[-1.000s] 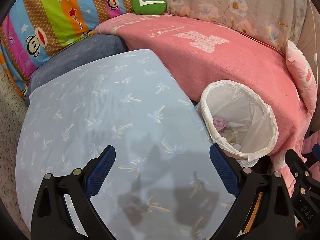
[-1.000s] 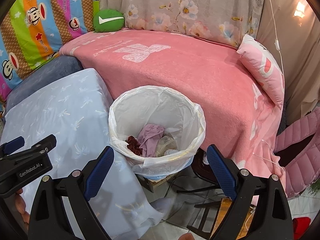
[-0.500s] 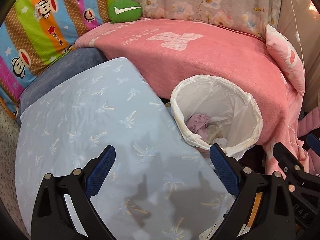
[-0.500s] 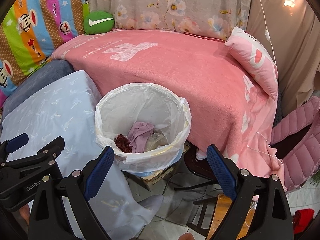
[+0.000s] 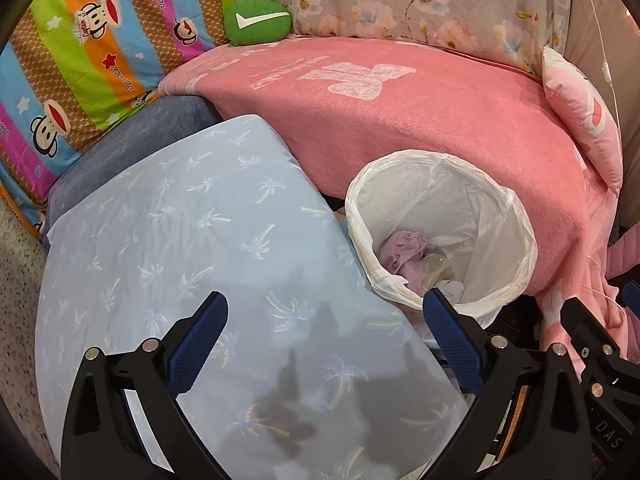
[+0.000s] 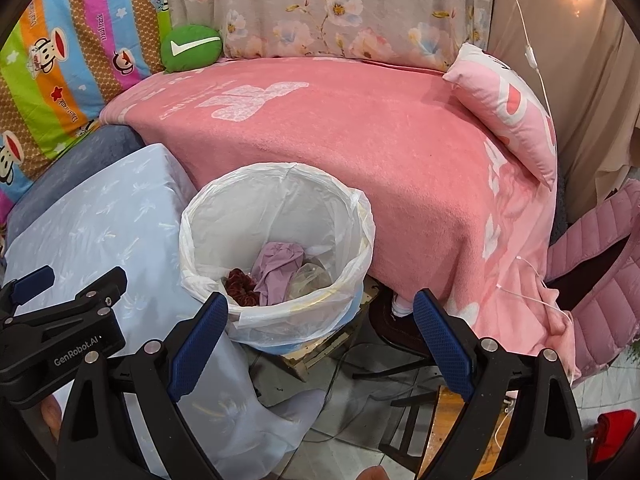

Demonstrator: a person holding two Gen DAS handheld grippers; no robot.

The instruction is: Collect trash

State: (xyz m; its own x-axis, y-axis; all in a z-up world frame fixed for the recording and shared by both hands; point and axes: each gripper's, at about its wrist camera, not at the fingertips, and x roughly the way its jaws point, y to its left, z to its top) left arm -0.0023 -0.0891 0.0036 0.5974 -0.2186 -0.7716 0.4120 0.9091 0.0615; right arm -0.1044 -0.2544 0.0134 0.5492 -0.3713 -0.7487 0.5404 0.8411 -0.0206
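Closer now, lined bin (image 6: pixel 276 252) sits before the empty right gripper (image 6: pixel 320 344).

Left gripper (image 5: pixel 326 338) open, empty, above light-blue palm-print cloth (image 5: pixel 192 248). White-lined trash bin (image 5: pixel 516 216) just right, against pink blanket (image 5: pixel 420 120); crumpled lilac wad (image 5: pixel 402 256) inside.

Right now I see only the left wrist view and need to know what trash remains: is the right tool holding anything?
Observer: No, the right tool is open and empty, facing the bin.
Operator: What does the bin's rim hide from me?
Observer: A dark red crumpled item beside the purple wad.
Operator: Anything on the floor?
Observer: A red object at the far right; I cannot tell whether it is trash.
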